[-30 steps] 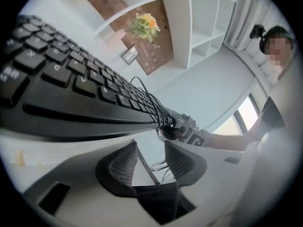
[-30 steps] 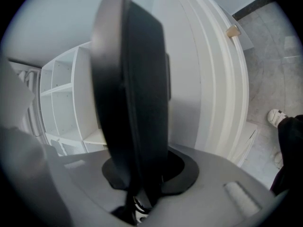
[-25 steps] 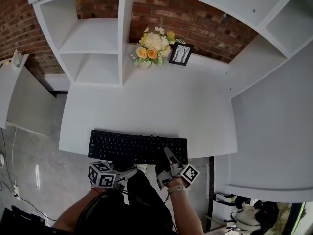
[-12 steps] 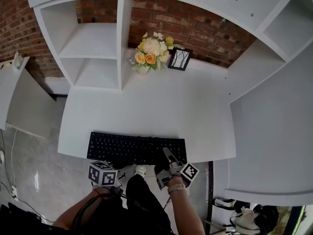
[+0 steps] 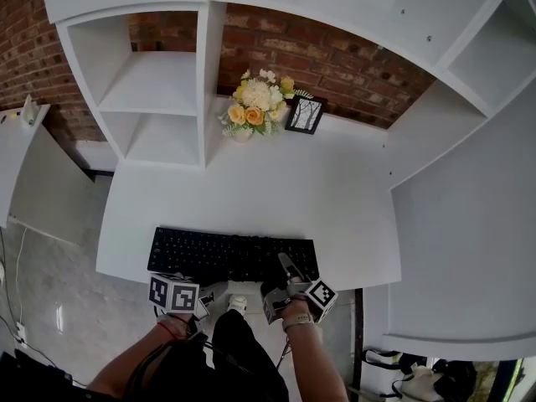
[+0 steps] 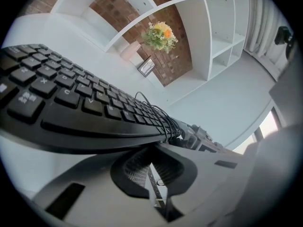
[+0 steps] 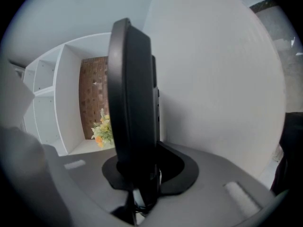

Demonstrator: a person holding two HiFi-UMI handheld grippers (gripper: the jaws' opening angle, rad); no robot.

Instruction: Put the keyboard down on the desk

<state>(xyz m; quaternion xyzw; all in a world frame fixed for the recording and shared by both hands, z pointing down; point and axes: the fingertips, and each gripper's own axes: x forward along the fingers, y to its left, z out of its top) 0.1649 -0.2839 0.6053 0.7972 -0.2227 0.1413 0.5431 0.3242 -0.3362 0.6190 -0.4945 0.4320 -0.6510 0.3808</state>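
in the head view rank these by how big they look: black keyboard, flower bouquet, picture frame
1. flat black keyboard
2. yellow and white flower bouquet
3. small black picture frame
The last two stand farther from the camera, so their true sizes are unsure.

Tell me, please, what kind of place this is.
Probably a home office: a white desk with shelves, a keyboard at its edge, and flowers and a frame before a brick wall.

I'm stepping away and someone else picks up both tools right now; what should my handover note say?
Left tool: shut, empty, beside the near edge of the keyboard.
Right tool: shut on that near edge, toward its right end.
Keyboard: keys up, along the front edge of the desk.
Done: keyboard brought to the desk.
Left: check it lies flat, open the right tool, draw both back.
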